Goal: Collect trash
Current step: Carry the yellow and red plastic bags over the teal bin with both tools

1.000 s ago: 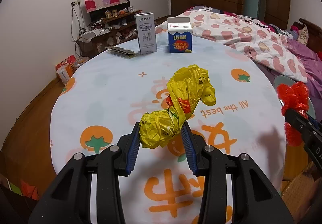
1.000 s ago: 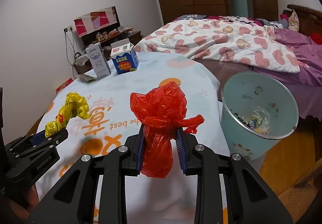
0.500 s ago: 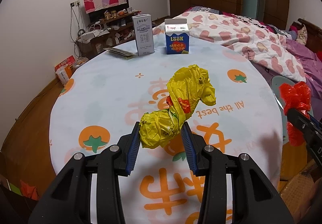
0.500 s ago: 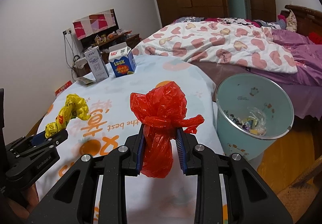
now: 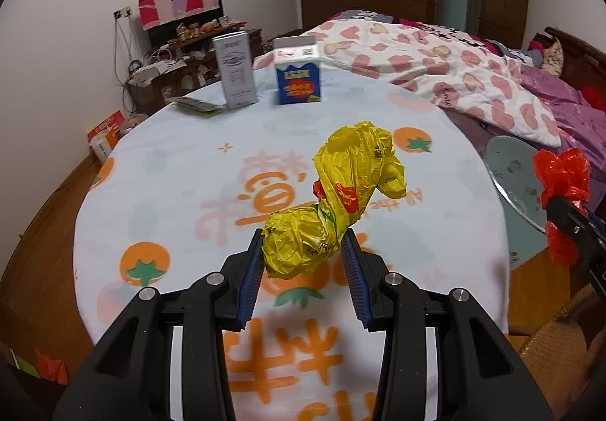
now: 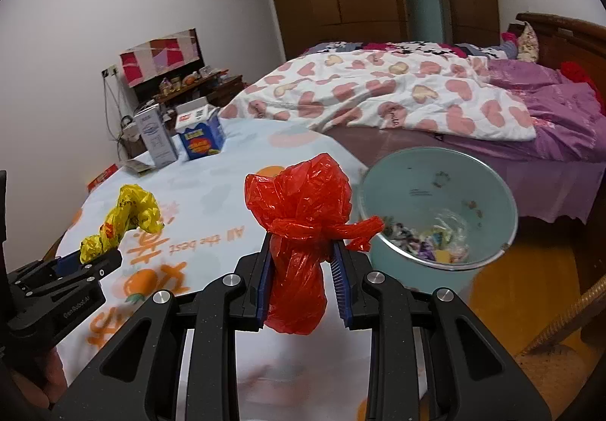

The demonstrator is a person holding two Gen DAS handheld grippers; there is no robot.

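My left gripper [image 5: 302, 256] is shut on a crumpled yellow plastic bag [image 5: 341, 190], held above the round table [image 5: 170, 171]. My right gripper [image 6: 303, 269] is shut on a knotted red plastic bag [image 6: 303, 216], held over the table's right edge. A pale green trash bin [image 6: 439, 194] with wrappers inside stands on the floor just right of the red bag. In the left wrist view the red bag [image 5: 562, 175] and the bin [image 5: 515, 175] show at the right edge. In the right wrist view the yellow bag [image 6: 125, 216] and left gripper [image 6: 81, 262] sit at the left.
A white carton [image 5: 235, 70] and a blue carton [image 5: 299, 76] stand at the table's far side, with a flat packet [image 5: 195, 106] beside them. A bed with a heart-print quilt [image 6: 378, 95] lies behind the bin. A wicker chair edge [image 6: 568, 315] is at lower right.
Both grippers, still holding their bags, have shifted rightward toward the bin, which now looks larger and closer in the right wrist view. The cartons appear farther away.
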